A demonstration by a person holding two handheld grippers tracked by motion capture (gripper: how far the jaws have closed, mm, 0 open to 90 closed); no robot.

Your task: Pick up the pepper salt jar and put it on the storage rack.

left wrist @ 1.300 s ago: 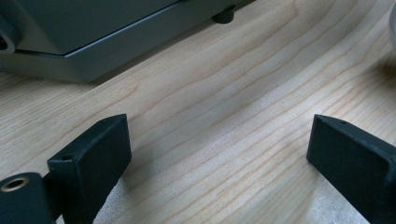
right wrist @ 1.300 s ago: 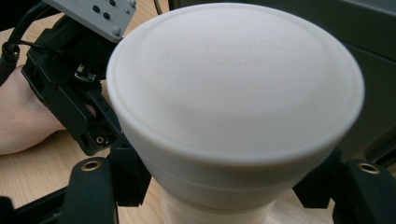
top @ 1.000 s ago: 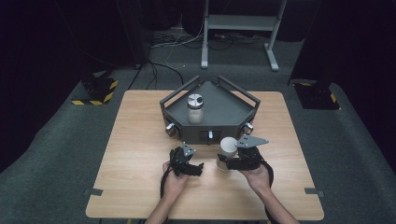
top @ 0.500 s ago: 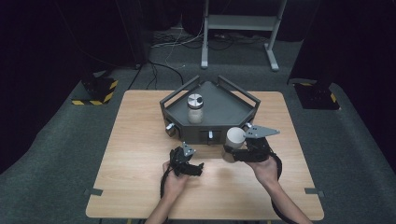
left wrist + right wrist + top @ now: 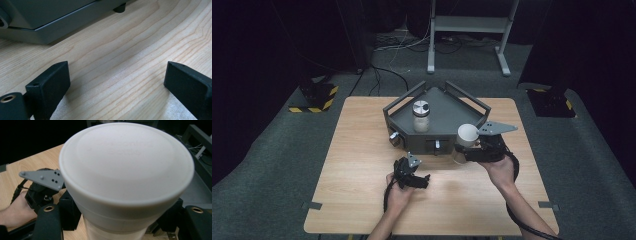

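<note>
It was a dark lab: a wooden table (image 5: pixel 362 200) stood on grey carpet (image 5: pixel 272 165), with hazard-striped bases (image 5: pixel 312 97) and floor cables (image 5: pixel 382 75).

The high view looks forward and down over the whole table (image 5: pixel 362 200), while each gripper view sits close and low, both sharing the grey tray (image 5: pixel 447 107) with it.

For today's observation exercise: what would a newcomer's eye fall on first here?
First, the white-capped bottle clamped in the right tongs, lifted beside the grey tray's front right corner. Next, the silver-lidded jar upright in that tray, and the left tongs, open over bare wood.
</note>
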